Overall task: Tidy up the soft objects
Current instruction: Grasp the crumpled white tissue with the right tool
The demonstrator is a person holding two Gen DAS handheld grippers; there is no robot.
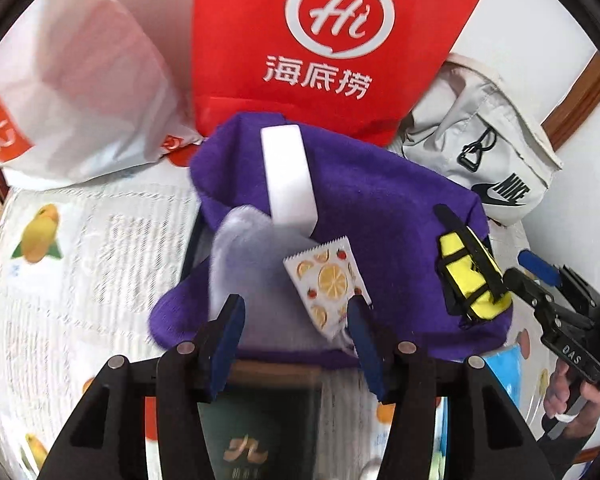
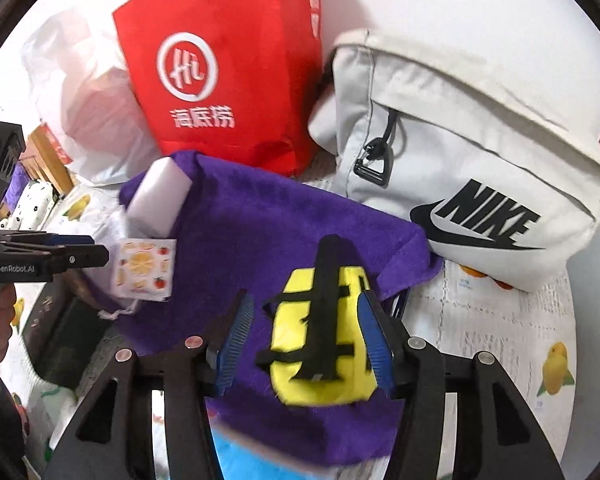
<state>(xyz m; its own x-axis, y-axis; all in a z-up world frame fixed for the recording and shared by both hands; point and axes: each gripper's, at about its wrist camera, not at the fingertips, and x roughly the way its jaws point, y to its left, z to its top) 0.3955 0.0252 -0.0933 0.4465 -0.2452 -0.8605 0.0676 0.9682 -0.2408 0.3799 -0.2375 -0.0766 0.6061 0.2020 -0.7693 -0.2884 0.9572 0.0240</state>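
A purple towel (image 1: 380,216) lies spread over a pile on the table. On it rest a white sponge block (image 1: 288,184), a pale fluffy pouch (image 1: 240,252), an orange-print packet (image 1: 328,284) and a small yellow bag with black straps (image 1: 468,276). My left gripper (image 1: 296,312) is open over the pouch and packet, its pads clear of both. My right gripper (image 2: 306,320) is open around the yellow bag (image 2: 320,340); purple towel (image 2: 260,220) shows between the bag and the left pad. In the right wrist view the left gripper (image 2: 96,248) points at the packet (image 2: 144,268).
A red tote (image 1: 332,40), a white plastic bag (image 1: 80,80) and a grey Nike bag (image 2: 472,160) stand against the wall behind the towel. A fruit-print tablecloth (image 1: 80,260) covers the table. A dark box (image 1: 256,432) lies under the towel's near edge. A hand (image 1: 568,392) holds the right gripper.
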